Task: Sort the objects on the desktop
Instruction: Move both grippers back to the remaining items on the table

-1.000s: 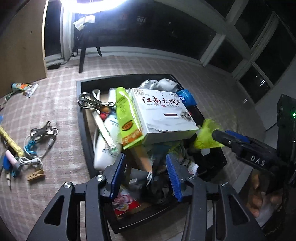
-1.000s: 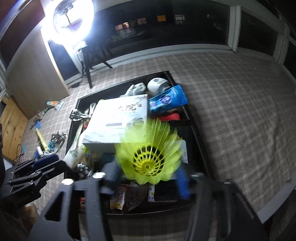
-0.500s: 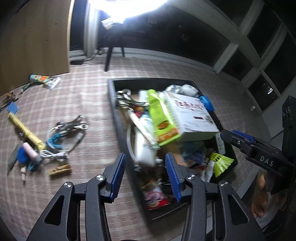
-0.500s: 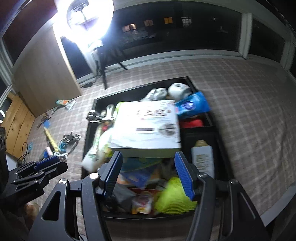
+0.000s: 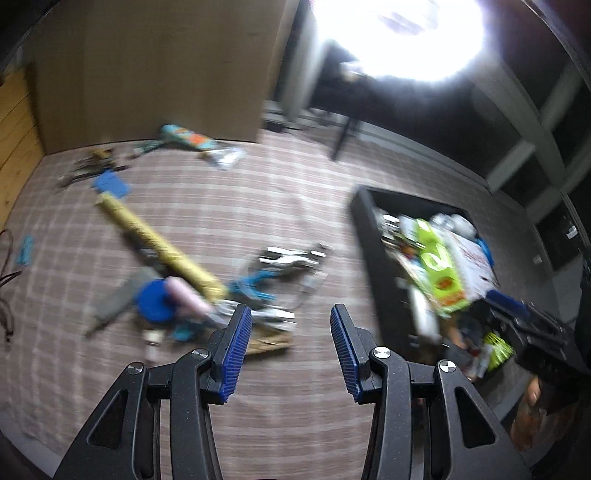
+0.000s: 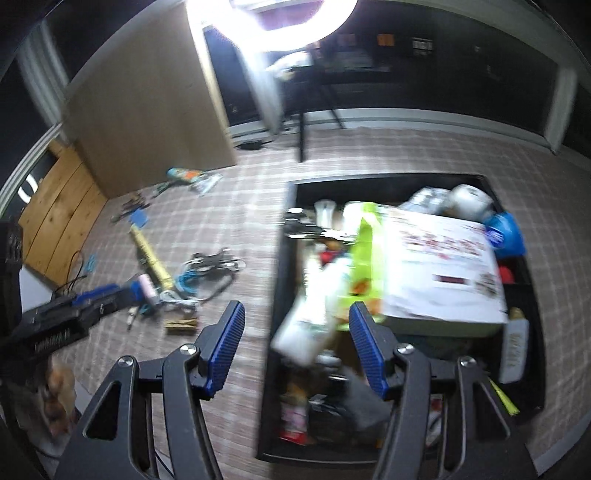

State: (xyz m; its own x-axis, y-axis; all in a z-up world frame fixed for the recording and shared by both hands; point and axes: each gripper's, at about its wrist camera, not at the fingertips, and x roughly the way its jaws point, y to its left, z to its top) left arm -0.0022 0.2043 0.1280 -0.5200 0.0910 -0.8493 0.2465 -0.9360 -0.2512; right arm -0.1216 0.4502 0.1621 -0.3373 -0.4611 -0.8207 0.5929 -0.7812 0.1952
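Note:
My left gripper [image 5: 291, 325] hangs open and empty over the checked cloth, just in front of a wooden clothespin [image 5: 269, 341] and a tangle of blue cable [image 5: 255, 286]. A yellow tube [image 5: 159, 243], a pink cylinder [image 5: 188, 299] and a blue round thing [image 5: 155, 304] lie to its left. My right gripper [image 6: 295, 325] is open and empty above the left wall of the black tray [image 6: 280, 295]. Inside the tray sit a white book [image 6: 443, 273], a green packet [image 6: 365, 258], a white bottle [image 6: 314, 325] and a yellow shuttlecock [image 5: 496, 349].
More small items lie at the far end of the cloth near a wooden panel [image 5: 166, 74]. A ring light [image 6: 273, 22] glares at the back. Bare cloth [image 5: 258, 206] stretches between the loose pile and the tray. Both views are blurred.
Both grippers have swung left, from over the tray toward the loose pile on the cloth. The yellow shuttlecock, between the right gripper's fingers a second ago, now lies in the tray.

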